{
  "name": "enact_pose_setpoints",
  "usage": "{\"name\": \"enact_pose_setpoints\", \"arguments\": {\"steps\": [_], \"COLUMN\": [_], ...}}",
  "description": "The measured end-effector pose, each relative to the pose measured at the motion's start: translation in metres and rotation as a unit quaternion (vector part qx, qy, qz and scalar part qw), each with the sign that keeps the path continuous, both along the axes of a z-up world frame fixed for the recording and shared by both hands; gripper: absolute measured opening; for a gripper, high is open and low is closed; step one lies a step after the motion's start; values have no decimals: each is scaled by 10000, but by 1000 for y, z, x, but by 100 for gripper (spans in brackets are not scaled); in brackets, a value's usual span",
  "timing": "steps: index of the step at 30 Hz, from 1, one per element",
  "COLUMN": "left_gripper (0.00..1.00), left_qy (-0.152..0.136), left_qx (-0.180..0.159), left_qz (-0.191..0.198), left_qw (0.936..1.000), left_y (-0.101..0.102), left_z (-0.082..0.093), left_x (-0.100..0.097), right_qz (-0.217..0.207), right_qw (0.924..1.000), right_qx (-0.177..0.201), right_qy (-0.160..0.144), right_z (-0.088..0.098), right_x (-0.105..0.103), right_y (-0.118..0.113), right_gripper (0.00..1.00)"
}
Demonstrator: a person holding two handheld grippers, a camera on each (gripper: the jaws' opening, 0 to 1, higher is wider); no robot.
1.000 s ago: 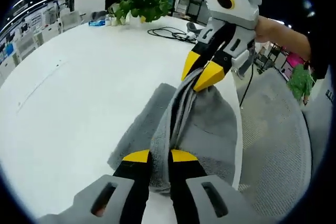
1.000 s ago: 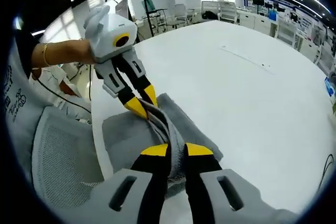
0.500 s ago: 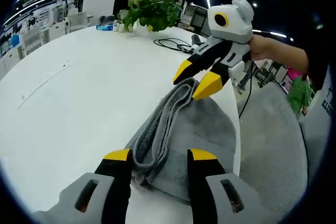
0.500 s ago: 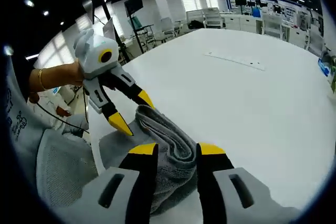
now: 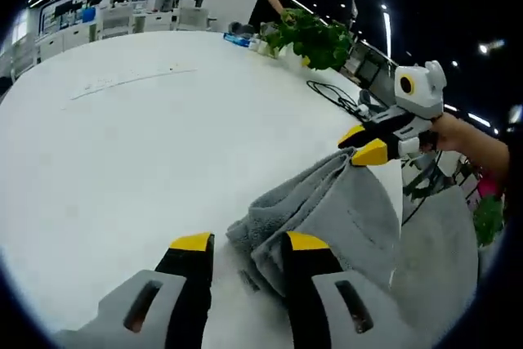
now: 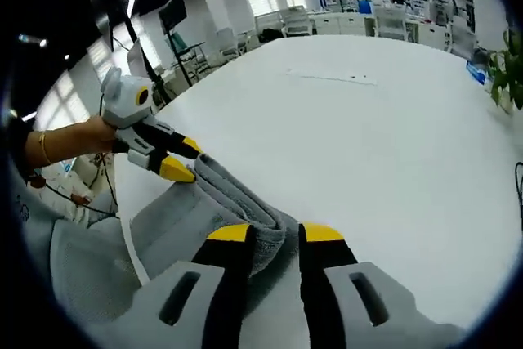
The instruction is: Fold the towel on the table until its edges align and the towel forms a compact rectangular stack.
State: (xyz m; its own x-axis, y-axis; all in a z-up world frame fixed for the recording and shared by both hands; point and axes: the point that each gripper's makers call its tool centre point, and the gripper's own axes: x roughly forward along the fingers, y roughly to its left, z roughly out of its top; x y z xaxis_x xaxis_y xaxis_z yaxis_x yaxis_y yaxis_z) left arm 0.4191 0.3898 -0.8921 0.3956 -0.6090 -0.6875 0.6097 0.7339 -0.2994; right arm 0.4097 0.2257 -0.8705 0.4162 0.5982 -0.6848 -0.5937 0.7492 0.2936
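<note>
White counter (image 5: 122, 145), wide and bare across its far side, in an open office hall with ceiling strip lights. At the far end stand a potted plant (image 5: 310, 37) and a black cable (image 5: 339, 97).

We have the grey towel (image 5: 343, 218) lying at the near edge of the counter, beside a grey mesh chair (image 6: 82, 275). It is folded lengthwise: a thick rolled fold (image 6: 241, 198) runs along the side facing the open counter, and the flatter layers spread toward the chair. We judge the fold sits there because both ends were brought over together, one tool per end.

Left tool (image 5: 242, 244): jaws parted, nothing between them. The near end of the fold lies just ahead of its tips, slightly to the right, apart from them as far as we can tell.

Right tool (image 6: 268, 234): jaws likewise parted and empty. That end of the fold lies just beyond and between its tips; whether it touches them we cannot tell.

Each tool appears in the other's view at the opposite end of the fold, tips just at the cloth.

Judgement: towel is resting free on the counter, one fold laid. It reads as long and loose, not yet a compact stack; a crosswise fold seems due next.
</note>
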Motion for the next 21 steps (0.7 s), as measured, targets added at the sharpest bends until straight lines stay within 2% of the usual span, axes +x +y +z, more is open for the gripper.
{"name": "enact_pose_setpoints", "arguments": {"steps": [5,8,13,14,21], "left_gripper": [31,31,23,19,16], "left_qy": [141,86,97,201,100], "left_qx": [-127,42,-106,-236,-218], "left_qz": [77,48,78,67,31], "left_qw": [9998,9999,9999,9995,9997], "left_y": [-6,-5,-8,-11,-12], "left_z": [-8,-16,-16,-17,-18], "left_x": [-4,-4,-6,-10,-7], "right_qz": [-120,-152,146,179,248], "right_qw": [9998,9996,9998,9997,9995], "right_qx": [51,39,-101,-131,-162], "right_qy": [161,215,96,56,79], "right_z": [-15,-22,-33,-34,-37], "right_x": [-1,0,-2,-2,-1], "right_y": [2,3,8,8,11], "right_gripper": [19,19,15,14,10]}}
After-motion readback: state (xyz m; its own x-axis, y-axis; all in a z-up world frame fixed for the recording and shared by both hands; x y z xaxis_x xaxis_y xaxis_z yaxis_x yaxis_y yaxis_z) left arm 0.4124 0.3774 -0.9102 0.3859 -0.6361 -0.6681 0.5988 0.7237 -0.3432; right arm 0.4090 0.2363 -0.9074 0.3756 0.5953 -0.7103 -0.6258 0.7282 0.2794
